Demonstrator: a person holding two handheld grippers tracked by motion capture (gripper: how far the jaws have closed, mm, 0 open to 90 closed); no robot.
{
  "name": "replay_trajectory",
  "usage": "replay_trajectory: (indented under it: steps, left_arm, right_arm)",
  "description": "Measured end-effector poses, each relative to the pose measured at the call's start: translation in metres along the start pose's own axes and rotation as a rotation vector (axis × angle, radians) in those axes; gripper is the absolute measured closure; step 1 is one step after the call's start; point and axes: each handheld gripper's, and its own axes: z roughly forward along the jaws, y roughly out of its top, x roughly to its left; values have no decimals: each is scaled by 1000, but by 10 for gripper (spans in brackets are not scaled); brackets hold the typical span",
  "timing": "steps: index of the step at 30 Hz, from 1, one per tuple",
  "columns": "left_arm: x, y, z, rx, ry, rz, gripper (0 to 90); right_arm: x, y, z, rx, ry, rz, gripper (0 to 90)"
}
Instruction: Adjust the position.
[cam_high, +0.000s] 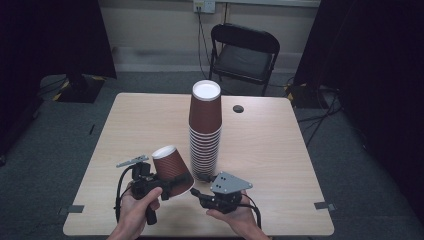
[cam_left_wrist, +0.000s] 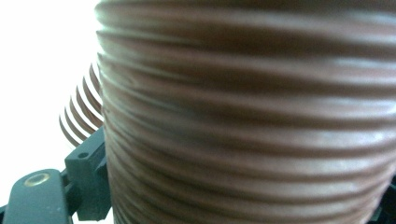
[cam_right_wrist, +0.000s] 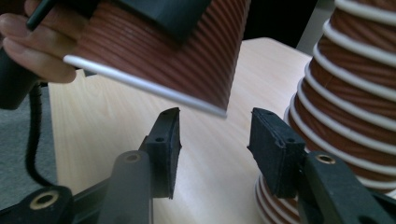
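At the near edge of the pale wood-grain surface (cam_high: 150, 120), two hands each hold a black gripper. The left gripper (cam_high: 172, 186) has its jaws clamped on a single ribbed paper cup (cam_high: 171, 167), brown outside with a white rolled rim and a white base; the cup is held upside down and tilted off the surface, rim toward the person. In the left gripper view its corrugated brown wall (cam_left_wrist: 243, 130) sits right against the lens, with one black jaw pressed to its side. The left hand (cam_high: 137, 207) wraps the gripper's handle. The right gripper (cam_high: 197, 194), topped by a grey three-cornered plate (cam_high: 230, 182) and held in the right hand (cam_high: 240, 217), points toward the cup's rim. In the right gripper view its two flat, foam-faced jaws stand apart with nothing between them, just under the cup's white rim (cam_right_wrist: 144, 86). Just beyond the grippers stands one tall stack of nested cups (cam_high: 205, 132), the same ribbed brown with white rims, upside down, tapering to a white round base on top; I cannot count the cups. Farther back lies a small dark round hole (cam_high: 238, 108) in the surface, and behind it stands one black folding chair (cam_high: 243, 52).
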Motion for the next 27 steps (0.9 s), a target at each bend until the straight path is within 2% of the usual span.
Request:
replay_trajectory:
  steps: [6,8,11,16,17,23,25,27]
  left_arm:
    - [-2,-2,1,-1,-24,-41,122]
    - [-2,-2,2,0,-67,-53,122]
    - [-4,-2,2,1,-76,-50,122]
    - [-9,-1,2,-15,-106,-81,122]
    - [-9,-2,2,-9,-106,-73,122]
    - [-11,-4,5,4,-139,-98,123]
    - [-12,-5,6,15,-139,-86,123]
    - [-12,-5,6,11,-145,-97,123]
  right_arm:
    - [3,2,3,-58,-5,-31,578]
    - [4,3,4,-73,-9,-41,584]
    - [5,5,5,-120,-11,-66,583]
    - [7,8,4,-185,-33,-84,604]
    - [7,9,4,-196,-36,-80,608]
    - [7,11,9,-219,-45,-88,620]
    - [7,11,10,-220,-50,-79,653]
    - [7,11,10,-222,-57,-88,684]
